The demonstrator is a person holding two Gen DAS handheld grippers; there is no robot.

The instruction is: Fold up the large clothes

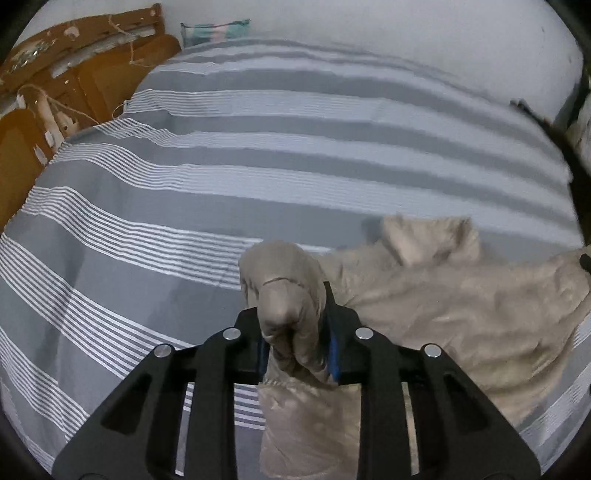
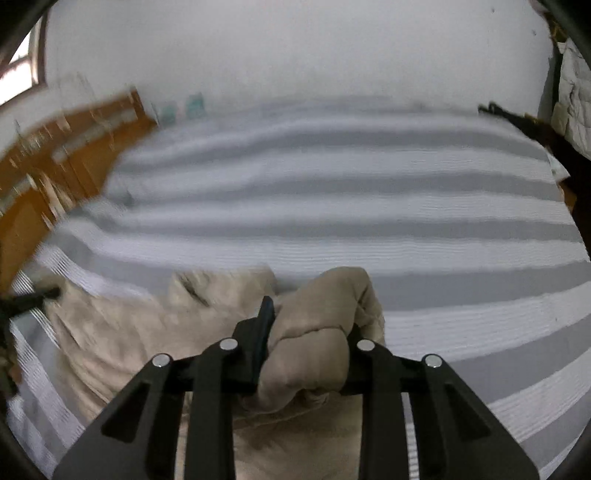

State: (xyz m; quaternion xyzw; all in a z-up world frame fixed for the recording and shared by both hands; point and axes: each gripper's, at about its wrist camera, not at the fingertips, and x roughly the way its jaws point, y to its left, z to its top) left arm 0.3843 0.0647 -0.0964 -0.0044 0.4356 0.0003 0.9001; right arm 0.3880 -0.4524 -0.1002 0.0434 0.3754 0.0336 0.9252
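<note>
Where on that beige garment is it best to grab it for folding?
At its two outer edges, as now: the left gripper and right gripper each pinch a bunched edge of the beige garment, coming from the near side. It sags limp between them over the striped bedspread.

Grey-striped bedsheet [image 1: 258,177], wooden headboard [image 1: 92,74], perhaps a folded cloth [image 1: 218,31].

A home bedroom: a bed [image 1: 258,177] covered in a grey-and-white striped sheet fills the view, with a wooden headboard [image 1: 92,77] at its left, a plain white wall [image 1: 406,33] behind, and a window [image 2: 22,70].
</note>
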